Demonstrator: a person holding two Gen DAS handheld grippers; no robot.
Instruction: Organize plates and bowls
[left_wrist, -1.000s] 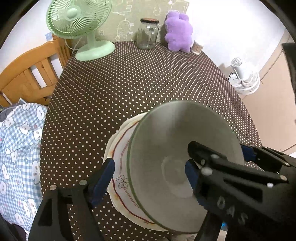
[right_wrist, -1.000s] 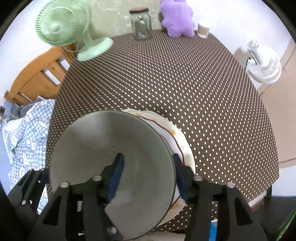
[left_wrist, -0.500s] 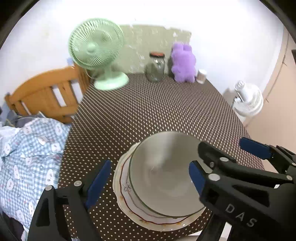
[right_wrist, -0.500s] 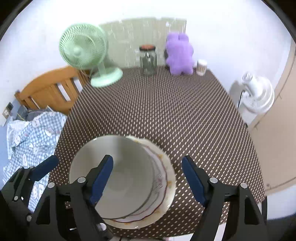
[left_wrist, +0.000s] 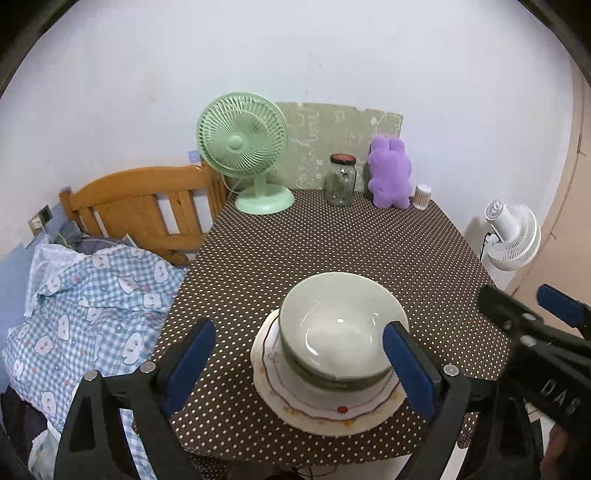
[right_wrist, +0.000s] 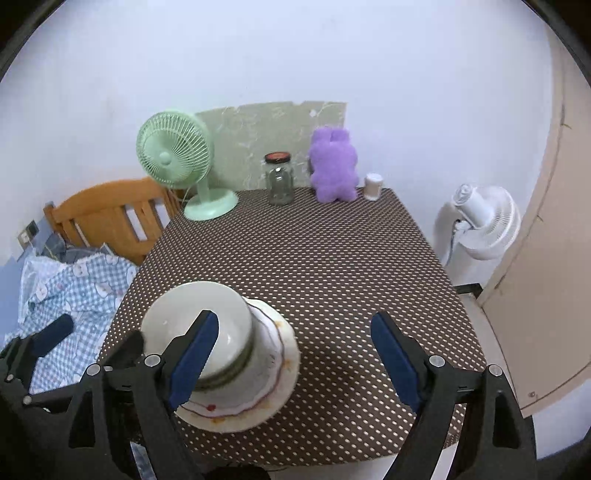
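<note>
A pale green bowl (left_wrist: 341, 325) stands nested on other bowls on a white plate (left_wrist: 321, 406) with a red wavy rim line, near the table's front edge. It also shows in the right wrist view, bowl (right_wrist: 207, 314) on plate (right_wrist: 266, 391). My left gripper (left_wrist: 299, 369) is open and empty, above and in front of the stack, apart from it. My right gripper (right_wrist: 291, 362) is open and empty, to the right of the stack; it shows at the right in the left wrist view (left_wrist: 532, 321).
The table has a brown dotted cloth (left_wrist: 332, 251). At its far end stand a green fan (left_wrist: 245, 147), a glass jar (left_wrist: 340, 181), a purple plush toy (left_wrist: 391, 173) and a small white container (left_wrist: 422, 195). A wooden bed frame (left_wrist: 140, 210) with blue checked bedding (left_wrist: 85, 295) lies left. A white fan (left_wrist: 511, 236) stands right.
The bowl was held tilted over the plate; it now rests upright on the stack. Both grippers have opened, let go and pulled back and up.
</note>
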